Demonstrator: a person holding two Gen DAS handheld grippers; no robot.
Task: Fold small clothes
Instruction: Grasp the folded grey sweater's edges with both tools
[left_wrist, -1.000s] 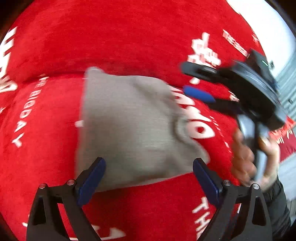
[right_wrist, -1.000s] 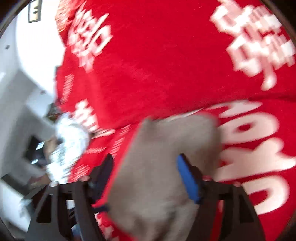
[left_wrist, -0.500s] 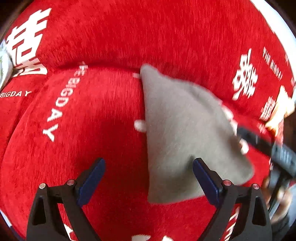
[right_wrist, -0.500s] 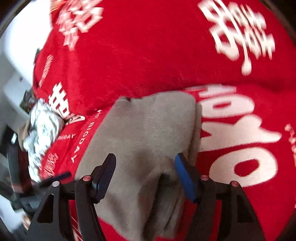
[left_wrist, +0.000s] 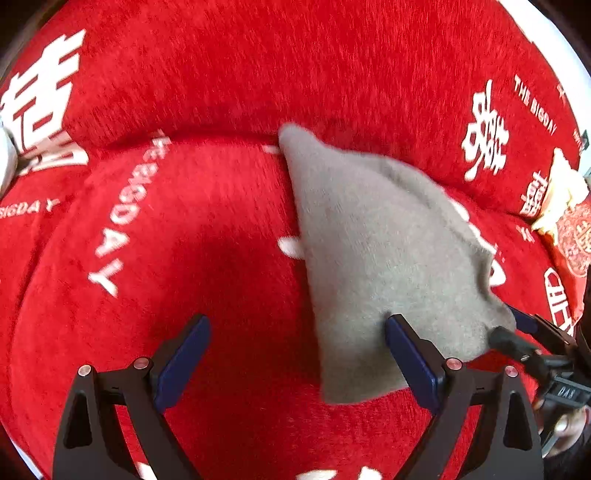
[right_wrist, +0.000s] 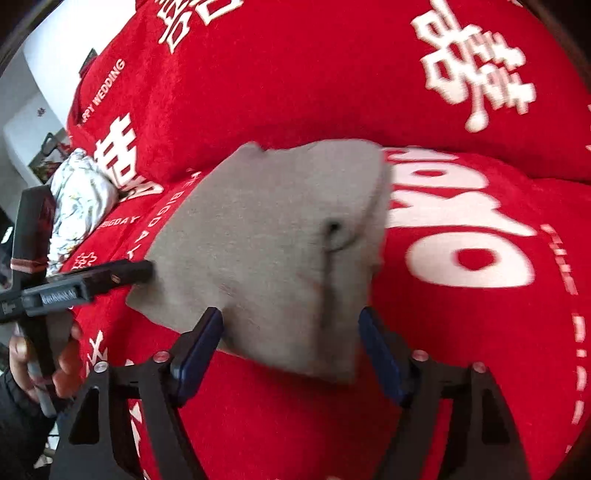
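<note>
A small grey knitted garment (left_wrist: 376, 251) lies folded flat on a red sofa seat; it also shows in the right wrist view (right_wrist: 273, 243), with a fold ridge and a small dark mark on its right half. My left gripper (left_wrist: 295, 354) is open and empty, low over the seat, with its right finger at the garment's near edge. My right gripper (right_wrist: 291, 343) is open and empty, its fingers spread on either side of the garment's near edge. Each gripper's tip shows in the other's view, the right one (left_wrist: 517, 332) and the left one (right_wrist: 122, 273), beside the garment.
The red sofa cover (left_wrist: 166, 240) has white lettering and a backrest (right_wrist: 314, 74) right behind the garment. A crumpled white patterned cloth (right_wrist: 77, 199) lies at the sofa's left end. A yellow and red cushion (left_wrist: 569, 221) sits at the right end.
The left gripper has swung left, so the garment now sits to its right. The right gripper has drawn back a little, and the garment has settled flatter.
</note>
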